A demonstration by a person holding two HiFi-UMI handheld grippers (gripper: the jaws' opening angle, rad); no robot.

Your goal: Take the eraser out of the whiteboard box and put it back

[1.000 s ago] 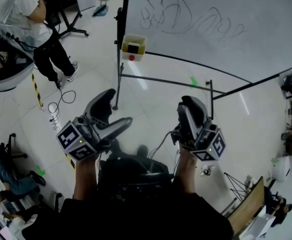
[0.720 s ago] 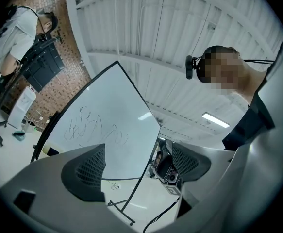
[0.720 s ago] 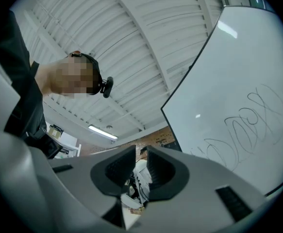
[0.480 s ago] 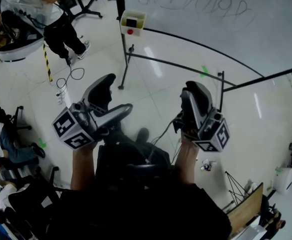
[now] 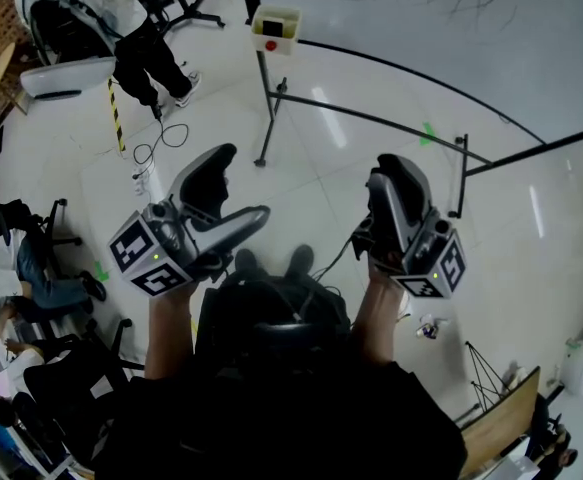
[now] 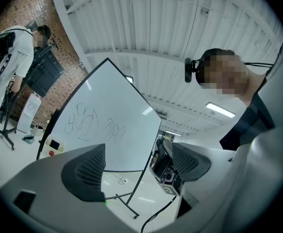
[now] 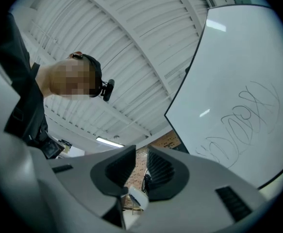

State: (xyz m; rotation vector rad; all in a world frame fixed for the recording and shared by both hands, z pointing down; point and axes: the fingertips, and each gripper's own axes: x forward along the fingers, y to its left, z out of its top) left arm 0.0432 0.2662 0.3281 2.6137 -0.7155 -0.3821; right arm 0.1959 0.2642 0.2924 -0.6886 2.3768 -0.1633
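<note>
Jaws gape wide on the empty left hand-held gripper, narrow on the empty right hand-held gripper.

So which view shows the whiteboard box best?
The head view: the whiteboard box is seen from above, with its open top and front both showing. In the left gripper view the box is only small; the right gripper view misses it.

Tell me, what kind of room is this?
Probably a lab or workshop. There is a big whiteboard on a stand with scribbles on it, cables lying on the shiny white floor, and an office chair off to the side.
</note>
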